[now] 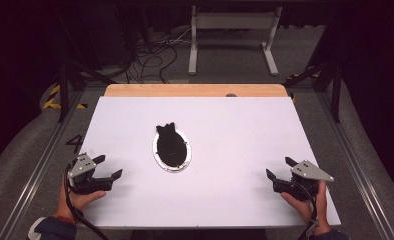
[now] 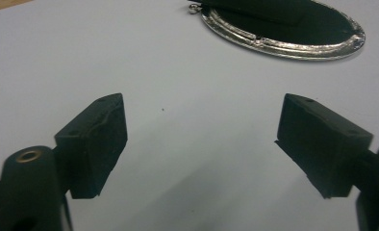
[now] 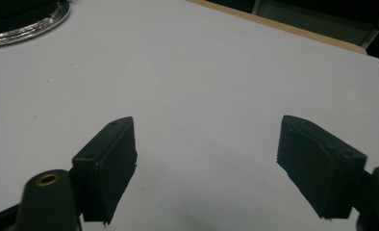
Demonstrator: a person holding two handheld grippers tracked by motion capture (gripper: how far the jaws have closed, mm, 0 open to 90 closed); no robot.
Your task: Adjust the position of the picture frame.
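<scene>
An oval silver tray [image 1: 156, 155] lies near the middle of the white table top, with a black object [image 1: 169, 142] on it whose far end sticks out past the rim. My left gripper [image 1: 108, 167] rests at the front left of the table, open and empty, pointing toward the tray. In the left gripper view the silver tray [image 2: 293, 48] lies ahead at the upper right, beyond the open left gripper [image 2: 202, 139]. My right gripper [image 1: 280, 168] sits at the front right, open and empty. The right gripper view shows the tray's rim [image 3: 29, 30] at the top left, far from the right gripper [image 3: 207, 163].
The white table top [image 1: 235, 135] has a wooden strip [image 1: 195, 90] along its far edge. Beyond it stand a white frame [image 1: 232, 35] and loose cables [image 1: 152, 57] on the floor. Metal rails [image 1: 357, 165] run along both sides of the table.
</scene>
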